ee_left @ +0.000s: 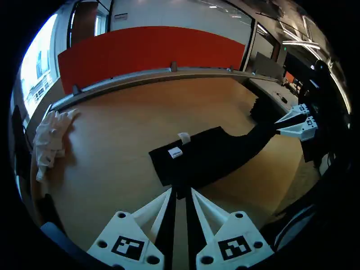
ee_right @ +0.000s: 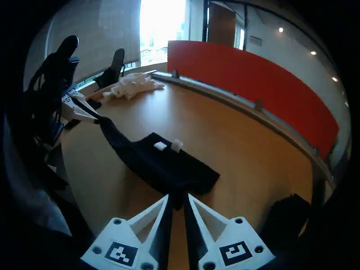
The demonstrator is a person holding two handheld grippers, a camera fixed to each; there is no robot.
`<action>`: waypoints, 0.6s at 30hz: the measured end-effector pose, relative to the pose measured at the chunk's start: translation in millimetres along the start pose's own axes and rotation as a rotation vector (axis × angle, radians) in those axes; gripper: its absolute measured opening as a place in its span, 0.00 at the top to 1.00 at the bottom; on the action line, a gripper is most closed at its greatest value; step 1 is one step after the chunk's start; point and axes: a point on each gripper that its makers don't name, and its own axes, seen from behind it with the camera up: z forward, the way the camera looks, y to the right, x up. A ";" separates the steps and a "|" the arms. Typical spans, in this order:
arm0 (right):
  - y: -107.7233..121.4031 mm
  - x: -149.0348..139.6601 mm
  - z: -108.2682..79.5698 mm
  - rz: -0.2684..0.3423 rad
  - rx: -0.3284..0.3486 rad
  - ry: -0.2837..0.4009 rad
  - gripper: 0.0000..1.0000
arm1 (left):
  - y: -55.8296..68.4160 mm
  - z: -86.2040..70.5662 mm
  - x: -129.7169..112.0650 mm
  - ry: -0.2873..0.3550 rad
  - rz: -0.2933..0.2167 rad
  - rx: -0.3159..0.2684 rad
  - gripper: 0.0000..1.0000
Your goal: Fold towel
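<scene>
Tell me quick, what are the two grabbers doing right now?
Left gripper: shut on a corner of the black towel.
Right gripper: shut on another corner of the black towel.

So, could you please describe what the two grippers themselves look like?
They match. The left gripper and the right gripper each have two white, wedge-shaped plastic fingers with triangular cut-outs and black strips along the inner faces. Each finger base carries small round holes and a square black-and-white marker.
</scene>
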 end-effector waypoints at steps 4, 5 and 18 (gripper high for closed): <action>-1.7 1.4 -5.1 0.003 0.001 0.001 0.84 | 1.2 -5.5 3.5 0.005 0.000 -0.005 0.86; -2.1 1.3 -5.9 0.004 0.002 0.000 0.84 | 1.5 -6.4 3.9 0.006 -0.001 -0.006 0.86; -0.9 -5.2 -1.3 -0.011 0.009 -0.028 0.84 | 1.8 -0.4 1.4 -0.001 -0.002 -0.004 0.86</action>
